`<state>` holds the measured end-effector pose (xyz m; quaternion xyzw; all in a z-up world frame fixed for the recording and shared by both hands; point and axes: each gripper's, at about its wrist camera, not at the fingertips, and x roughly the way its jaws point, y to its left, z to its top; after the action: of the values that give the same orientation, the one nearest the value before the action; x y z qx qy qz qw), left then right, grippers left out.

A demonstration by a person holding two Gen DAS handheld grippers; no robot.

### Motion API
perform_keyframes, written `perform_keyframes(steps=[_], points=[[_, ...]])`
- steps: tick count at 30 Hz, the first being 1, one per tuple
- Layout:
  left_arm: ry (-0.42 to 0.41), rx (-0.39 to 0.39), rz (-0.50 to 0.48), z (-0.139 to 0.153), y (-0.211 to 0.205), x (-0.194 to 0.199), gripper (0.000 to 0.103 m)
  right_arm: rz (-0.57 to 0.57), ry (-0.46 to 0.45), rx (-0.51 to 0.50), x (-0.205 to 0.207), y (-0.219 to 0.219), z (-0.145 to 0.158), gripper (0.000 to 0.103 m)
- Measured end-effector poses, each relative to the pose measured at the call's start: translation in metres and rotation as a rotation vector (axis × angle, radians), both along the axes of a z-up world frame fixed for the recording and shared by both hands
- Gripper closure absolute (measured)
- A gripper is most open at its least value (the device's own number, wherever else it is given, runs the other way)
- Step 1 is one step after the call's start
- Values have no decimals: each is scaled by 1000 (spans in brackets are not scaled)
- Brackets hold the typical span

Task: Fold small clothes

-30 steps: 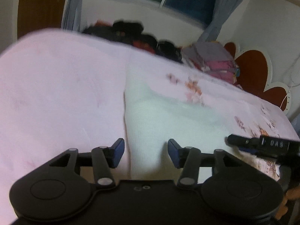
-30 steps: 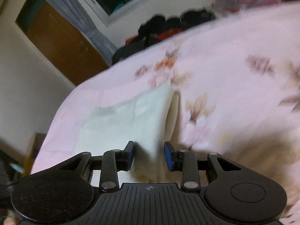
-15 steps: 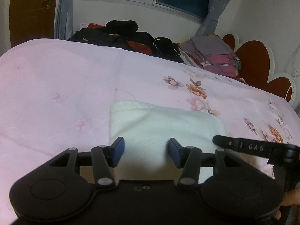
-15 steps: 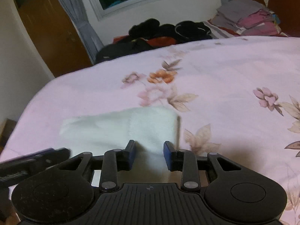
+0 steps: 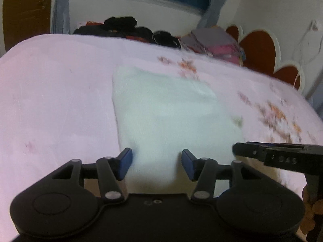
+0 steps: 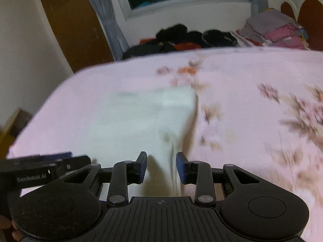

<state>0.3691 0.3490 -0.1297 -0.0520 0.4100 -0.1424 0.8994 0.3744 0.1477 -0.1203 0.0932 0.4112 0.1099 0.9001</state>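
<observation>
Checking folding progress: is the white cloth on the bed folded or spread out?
Folded. The white cloth shows a doubled, raised edge on its right side, forming a compact rectangle on the pink bedsheet.

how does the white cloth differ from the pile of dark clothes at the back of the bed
The white cloth is pale, flat and squared off, lying near both grippers; the pile of dark clothes is black with red showing, heaped and loose, at the bed's far edge under the window. Both rest on the pink floral bedsheet.

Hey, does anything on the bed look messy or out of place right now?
Only the heap of dark clothes at the far edge of the pink floral bedsheet looks untidy. The pale white folded cloth lies flat, edges roughly square.
</observation>
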Motion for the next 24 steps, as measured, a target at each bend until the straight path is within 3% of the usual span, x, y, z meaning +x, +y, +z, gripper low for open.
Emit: perform_keyframes(steps=[4, 9, 13, 16, 20, 24], points=[[14, 37, 11, -5, -7, -3, 49, -39, 45, -9, -2, -12, -24, 70], [51, 70, 42, 2, -11, -7, 41, -37, 40, 3, -17, -10, -13, 70], [71, 70, 80, -4, -10, -12, 37, -6, 34, -38, -28, -8, -25, 70], [61, 106, 96, 1, -16, -19, 19, -4, 38, -46, -32, -7, -19, 70], [72, 116, 148, 6, -19, -28, 4, 32, 18, -85, -37, -4, -26, 70], [96, 116, 208, 21, -21, -44, 0, 18, 22, -23, -41, -15, -9, 70]])
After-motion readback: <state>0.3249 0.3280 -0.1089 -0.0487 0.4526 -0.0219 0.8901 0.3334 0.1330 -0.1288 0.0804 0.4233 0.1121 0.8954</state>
